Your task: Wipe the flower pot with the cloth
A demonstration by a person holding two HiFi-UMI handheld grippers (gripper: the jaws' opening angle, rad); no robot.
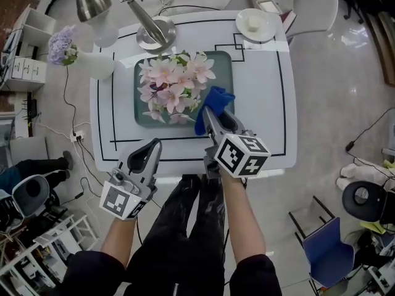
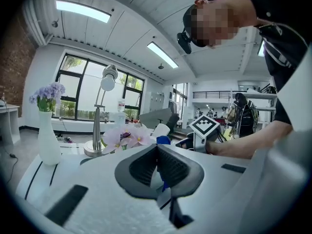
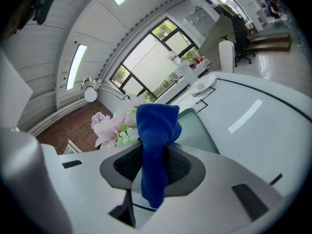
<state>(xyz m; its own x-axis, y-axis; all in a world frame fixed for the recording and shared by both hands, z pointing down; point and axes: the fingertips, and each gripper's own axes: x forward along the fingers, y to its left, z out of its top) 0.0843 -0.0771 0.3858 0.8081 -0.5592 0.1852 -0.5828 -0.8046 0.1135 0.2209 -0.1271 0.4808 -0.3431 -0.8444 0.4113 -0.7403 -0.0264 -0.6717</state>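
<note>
A blue cloth (image 1: 215, 101) is clamped in the right gripper (image 1: 208, 113) jaws beside the flower pot (image 1: 223, 66); the left gripper (image 1: 154, 144) is held back, jaws together

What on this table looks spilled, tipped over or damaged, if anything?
Nothing stands out. The vase and lamp stand upright, the flower pot sits square on the table with nothing spilled, and the right gripper holds the blue cloth.

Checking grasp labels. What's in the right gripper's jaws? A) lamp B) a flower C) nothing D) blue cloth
D: in its own view, the right gripper has its jaws shut on the blue cloth, which sticks out above and below them.
</note>
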